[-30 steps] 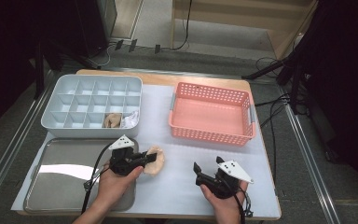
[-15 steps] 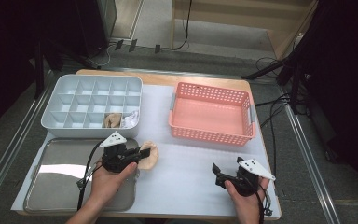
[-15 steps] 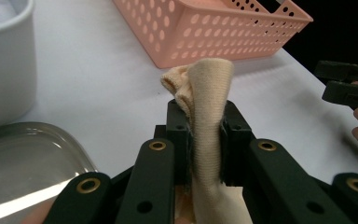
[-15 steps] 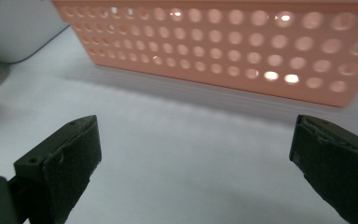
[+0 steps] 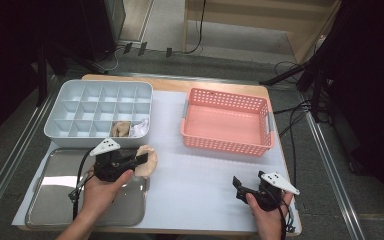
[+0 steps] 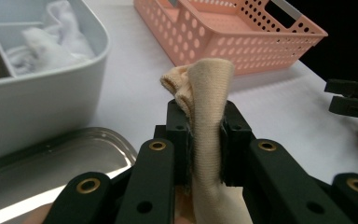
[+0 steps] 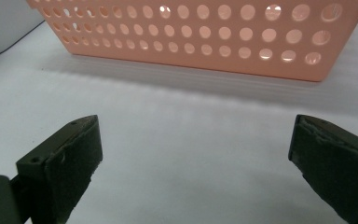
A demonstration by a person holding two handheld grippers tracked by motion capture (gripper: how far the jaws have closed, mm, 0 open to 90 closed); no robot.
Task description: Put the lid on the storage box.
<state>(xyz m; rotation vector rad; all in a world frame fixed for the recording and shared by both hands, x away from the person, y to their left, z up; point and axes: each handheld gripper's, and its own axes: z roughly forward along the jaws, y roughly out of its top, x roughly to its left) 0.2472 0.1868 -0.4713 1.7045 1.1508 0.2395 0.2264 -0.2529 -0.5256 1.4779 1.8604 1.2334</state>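
Beige sock pinched, compartment next

Your left gripper (image 5: 141, 159) clamps the beige sock (image 6: 208, 100) at 7 o'clock, over the steel tray's (image 5: 40, 212) edge; the right gripper (image 5: 238, 187) gapes empty. The loose fold may snag the divided bin's (image 5: 65, 92) wall.

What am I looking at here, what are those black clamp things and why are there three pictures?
A person holds a hand-operated gripper in each hand. One picture looks down from above the table; the other two come from cameras riding on each gripper. On the table sit a grey divided box, a pink basket and a metal tray. The left gripper is clamped on a beige cloth, seen close between its black jaws. The right gripper is open and holds nothing, hovering over the white table cover.
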